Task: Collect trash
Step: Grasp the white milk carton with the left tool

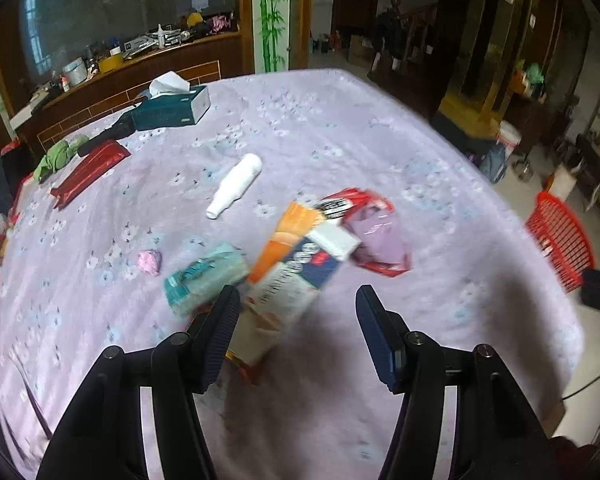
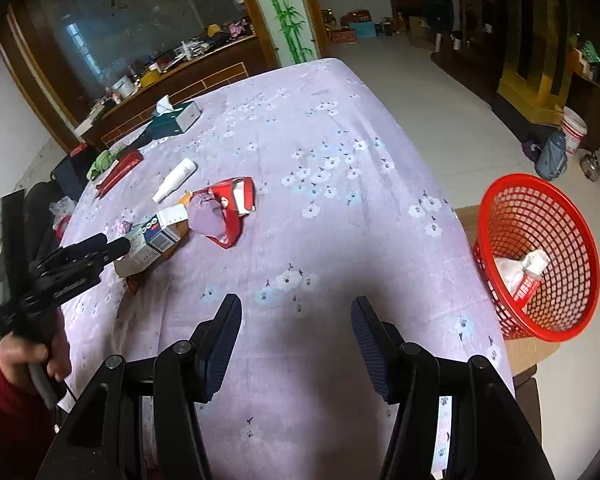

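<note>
My left gripper [image 1: 298,294] hangs open just over the purple flowered tablecloth [image 1: 340,140]. An orange, white and blue carton [image 1: 288,276] lies flat, its near end against the inner side of the left finger [image 1: 220,328]. Beside the carton are a teal tissue pack [image 1: 204,280], a pink crumpled ball [image 1: 150,262], a white bottle [image 1: 236,186] and a torn red wrapper [image 1: 370,232]. My right gripper [image 2: 296,320] is open over bare cloth, holding nothing. In the right wrist view, the left gripper [image 2: 114,244] reaches the carton [image 2: 152,244]. A red mesh basket [image 2: 540,256] holds white trash [image 2: 524,268].
A teal tissue box [image 1: 172,106], a red packet [image 1: 88,172] and a green cloth [image 1: 56,158] lie at the far left of the table. The basket stands on a wooden stool off the table's right edge. A hand in a red sleeve [image 2: 8,400] holds the left gripper.
</note>
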Demonstrator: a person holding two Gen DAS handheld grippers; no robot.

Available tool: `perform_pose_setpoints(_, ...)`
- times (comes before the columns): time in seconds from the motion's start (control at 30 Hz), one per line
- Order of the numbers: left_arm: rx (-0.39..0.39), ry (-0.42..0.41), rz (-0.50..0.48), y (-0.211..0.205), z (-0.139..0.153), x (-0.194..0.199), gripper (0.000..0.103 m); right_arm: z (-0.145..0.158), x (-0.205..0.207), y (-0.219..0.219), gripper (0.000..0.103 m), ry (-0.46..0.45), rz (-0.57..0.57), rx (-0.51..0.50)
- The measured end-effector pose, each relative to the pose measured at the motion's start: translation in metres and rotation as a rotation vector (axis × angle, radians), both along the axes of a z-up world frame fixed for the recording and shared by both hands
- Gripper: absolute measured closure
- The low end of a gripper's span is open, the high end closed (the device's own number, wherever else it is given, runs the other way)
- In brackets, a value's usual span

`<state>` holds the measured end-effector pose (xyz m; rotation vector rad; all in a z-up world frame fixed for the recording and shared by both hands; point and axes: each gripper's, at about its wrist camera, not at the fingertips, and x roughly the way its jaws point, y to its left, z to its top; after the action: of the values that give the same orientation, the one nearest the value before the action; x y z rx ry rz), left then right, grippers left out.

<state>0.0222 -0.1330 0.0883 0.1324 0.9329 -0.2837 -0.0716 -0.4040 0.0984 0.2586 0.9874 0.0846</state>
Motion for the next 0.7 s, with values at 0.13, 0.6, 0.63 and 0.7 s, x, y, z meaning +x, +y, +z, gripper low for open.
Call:
perform_pose_setpoints(0.13, 0.028, 0.040, -0.063, -0.010, -0.020, 0.017, 0.044, 0.001, -0.007, -0.004, 0.042, 0.007, -0.033, -0.010)
perform_pose_setpoints(0.6, -0.016, 0.069, -0.063, -0.009, -0.043, 0.026, 0.068, -0.004, 0.008, 0.021, 0.042, 0.033, 0.007, -0.018)
perform_pose_setpoints(0.63, -0.027, 0.060, -0.061, -0.006, -0.038, 0.021, 0.068, -0.004, 0.013, 0.025, 0.042, 0.032, 0.021, -0.019)
perform_pose_setpoints(0.7, -0.050, 0.047, -0.054, 0.002, -0.029, 0.010, 0.068, -0.005, 0.025, 0.038, 0.041, 0.023, 0.059, -0.030)
